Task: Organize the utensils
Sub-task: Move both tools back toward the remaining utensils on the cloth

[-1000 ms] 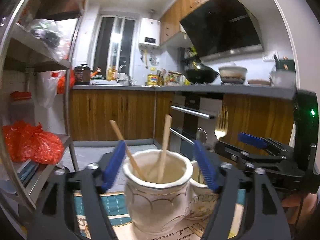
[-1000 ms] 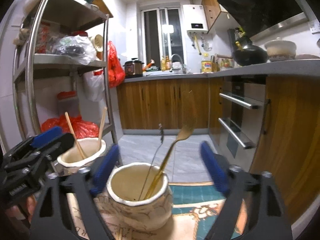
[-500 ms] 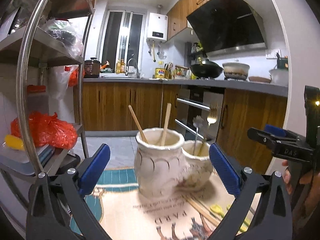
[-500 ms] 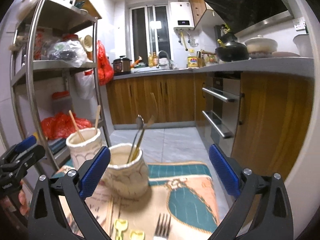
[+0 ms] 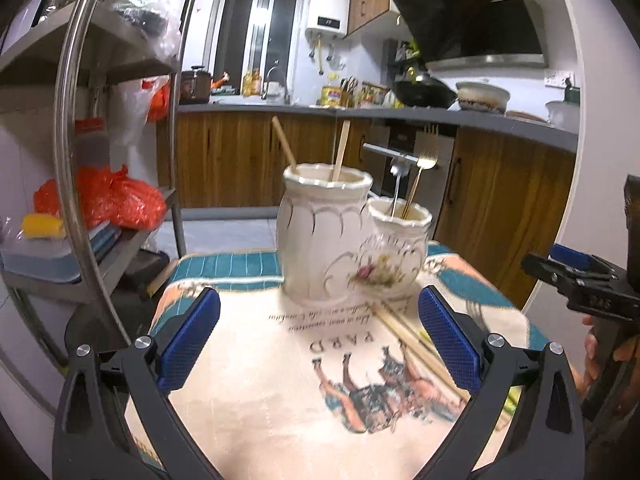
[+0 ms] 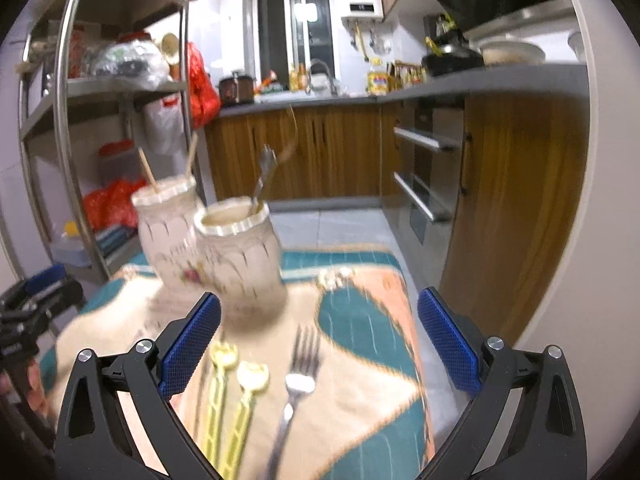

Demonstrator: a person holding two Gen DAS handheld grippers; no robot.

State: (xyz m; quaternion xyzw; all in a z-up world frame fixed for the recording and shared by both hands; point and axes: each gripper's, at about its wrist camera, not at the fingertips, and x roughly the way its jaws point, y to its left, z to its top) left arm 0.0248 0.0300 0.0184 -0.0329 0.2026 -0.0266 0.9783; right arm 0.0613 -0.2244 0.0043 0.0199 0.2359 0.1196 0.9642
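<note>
Both tools released, nothing gripped: left tool (image 5: 318,334) faces tall jar (image 5: 323,236); right tool (image 6: 319,342) above fork (image 6: 294,390).

Small table, top wholly covered by a printed cloth (image 5: 280,360): cream centre with horse figure and lettering, teal and salmon border. Cloth runs to the far edge and hangs over it.

Standing on the cloth near the far end: tall white ceramic jar (image 5: 320,236) and shorter white jar (image 5: 396,256), touching side by side (both painted with a flower motif).

Lying flat on the cloth, nearer the cameras: pair of wooden chopsticks (image 5: 404,332), their far ends at the foot of the jars; silver fork (image 6: 296,384), tines toward the jars; two yellow utensils (image 6: 236,392) just left of the fork, side by side (blurred, kind unclear).
</note>
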